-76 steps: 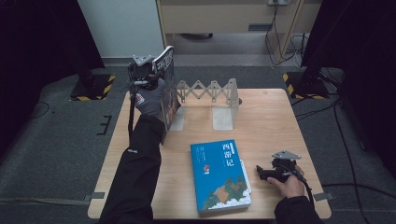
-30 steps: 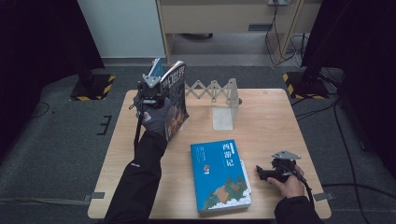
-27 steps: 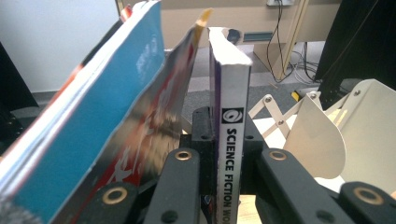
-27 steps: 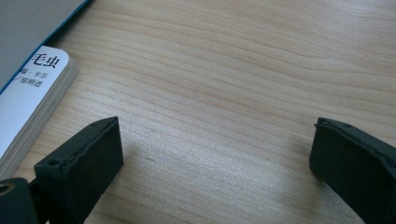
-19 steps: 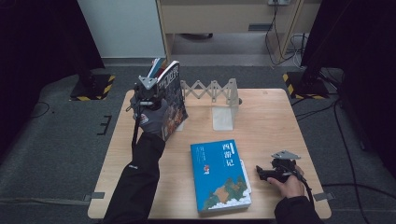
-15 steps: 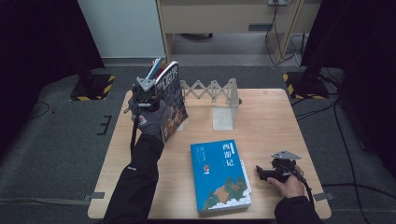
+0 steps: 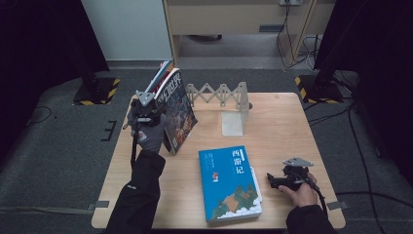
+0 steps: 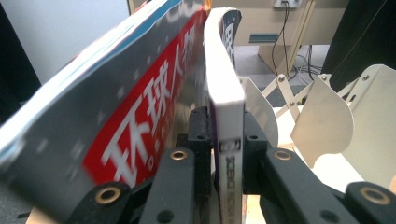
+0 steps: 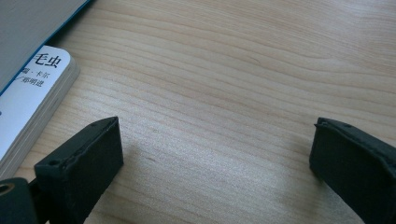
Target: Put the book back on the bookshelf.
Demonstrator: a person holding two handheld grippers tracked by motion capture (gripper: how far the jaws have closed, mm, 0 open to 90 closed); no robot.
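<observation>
We find the left gripper (image 7: 157,113) clamped on a magazine (image 7: 178,113), which it holds on edge at the far left of the table (image 7: 282,126). In the left gripper view the two jaws press on either side of the magazine's white spine edge (image 8: 226,121). The jaws have just been opening a little, yet the pads are on the magazine and the grip holds. A second magazine with a red band (image 8: 140,126) stands directly to the left of the jaws, leaning against the held one.

The folding book rack (image 7: 221,97) lies just to the right of the left gripper; its white dividers (image 8: 322,126) stand close beyond and to the right of the jaws. We judge the step in hand to be the seating of the held magazine upright at the rack's left end.

The right gripper (image 7: 285,179) rests on the table near the front right corner, its jaws (image 9: 210,154) standing apart over bare wood with nothing between them. A blue book (image 7: 229,183) lies flat just to its left, stacked on a white book (image 9: 32,93) whose corner shows beside the left jaw.

The next move, in our judgement, calls for setting the magazine's lower edge firmly down, confirming it stands against its neighbour or a divider, then releasing without tipping either one. The blue book appears to be the item still awaiting shelving.
</observation>
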